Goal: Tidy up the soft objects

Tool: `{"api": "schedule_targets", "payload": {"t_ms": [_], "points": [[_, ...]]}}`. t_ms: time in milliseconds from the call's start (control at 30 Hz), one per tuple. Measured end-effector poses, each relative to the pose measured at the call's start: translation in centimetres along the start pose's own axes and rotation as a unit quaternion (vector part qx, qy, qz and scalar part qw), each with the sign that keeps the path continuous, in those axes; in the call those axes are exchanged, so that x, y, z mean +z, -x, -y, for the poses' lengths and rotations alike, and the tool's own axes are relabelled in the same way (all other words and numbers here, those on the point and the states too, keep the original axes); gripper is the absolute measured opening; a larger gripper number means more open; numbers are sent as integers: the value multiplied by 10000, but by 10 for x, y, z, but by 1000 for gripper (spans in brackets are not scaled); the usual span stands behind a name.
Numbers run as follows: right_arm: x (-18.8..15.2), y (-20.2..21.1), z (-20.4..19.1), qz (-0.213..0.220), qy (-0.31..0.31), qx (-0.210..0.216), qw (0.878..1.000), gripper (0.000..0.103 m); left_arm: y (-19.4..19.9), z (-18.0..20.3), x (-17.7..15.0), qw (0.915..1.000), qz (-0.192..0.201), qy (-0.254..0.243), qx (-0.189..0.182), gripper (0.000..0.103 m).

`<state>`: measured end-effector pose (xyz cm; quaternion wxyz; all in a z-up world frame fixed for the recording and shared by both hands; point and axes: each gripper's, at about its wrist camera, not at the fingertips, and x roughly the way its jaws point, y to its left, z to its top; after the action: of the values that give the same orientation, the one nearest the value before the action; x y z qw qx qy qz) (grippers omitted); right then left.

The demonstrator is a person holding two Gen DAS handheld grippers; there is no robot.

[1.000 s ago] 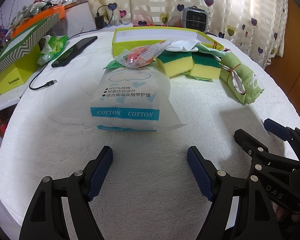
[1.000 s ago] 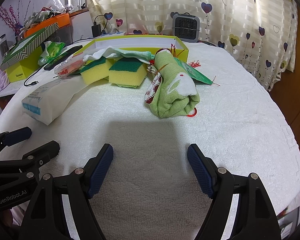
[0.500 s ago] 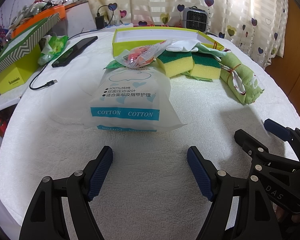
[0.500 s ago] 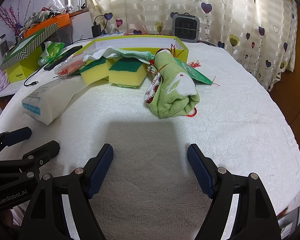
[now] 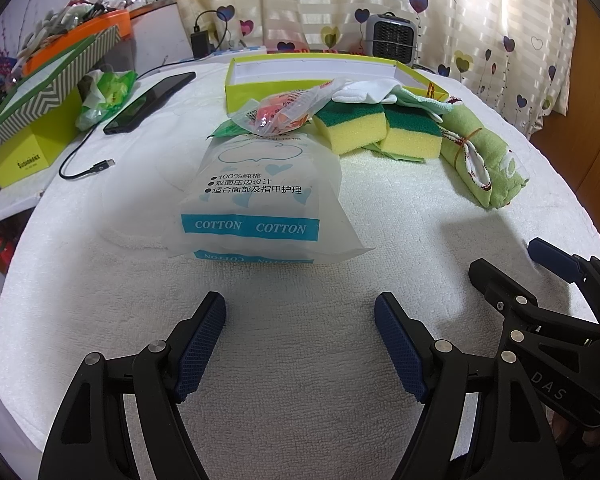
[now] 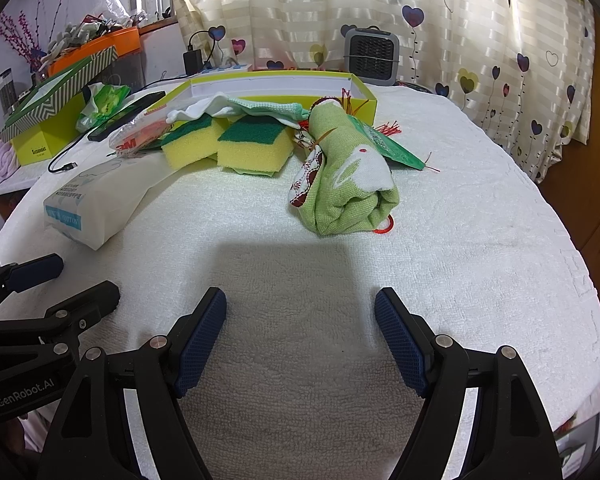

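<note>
1. Left gripper [image 5: 300, 312] hovers low over the white towel [image 5: 300, 360] that covers the counter, jaws wide apart with nothing between them.
2. Right gripper [image 6: 300, 308] sits level beside it, jaws just as wide apart, only bare towel between the blue pads [image 6: 400, 344].
3. Straight ahead of the left gripper lies the cotton pack [image 5: 256, 204]: a flat, translucent white bag with a blue "COTTON" band and printed hearts, its near end toward the camera.
4. On the pack's far end rests a crinkled clear bag [image 5: 284, 110] with red and orange contents.
5. To the right of it stand two sponges [image 5: 376, 130], yellow foam with dark green scrub tops, side by side and touching.
6. White and pale green cloths [image 6: 236, 110] drape over the sponges' backs.
7. In front of the right gripper is a rolled green towel [image 6: 348, 180], tied with a thin band, with a white patch and a patterned trim at its near end.
8. Behind the whole row sits an open lime box [image 5: 320, 66], white inside.
9. Off to the left, a black phone [image 5: 148, 102] and a loose cable [image 5: 84, 166] lie on the towel.
</note>
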<state>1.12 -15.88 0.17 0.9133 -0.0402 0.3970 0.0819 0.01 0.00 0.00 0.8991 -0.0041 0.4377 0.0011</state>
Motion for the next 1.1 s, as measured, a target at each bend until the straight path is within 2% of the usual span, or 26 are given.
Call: {"api": "schedule_targets", "payload": {"t_ms": [367,700,833,967,1100], "points": [[0,0,1,2,3,7,10000,77,0,0,0,10000,-2,-9,-6,77],[1,1,5,-22,32,172,9998,77,-2,-7,0,9995,-37,-248,-211,77],[3,4,9,-27,-28,343,9994,77,2,-13,1,9988,-58,-211,-429,76],[7,5,18,-8,-201,588,9981,77,11,-28,3,9958,0,76,-915,76],[13,9,25,144,-293,688,9971,77,30,-38,9,9945,269,152,-1000,76]]}}
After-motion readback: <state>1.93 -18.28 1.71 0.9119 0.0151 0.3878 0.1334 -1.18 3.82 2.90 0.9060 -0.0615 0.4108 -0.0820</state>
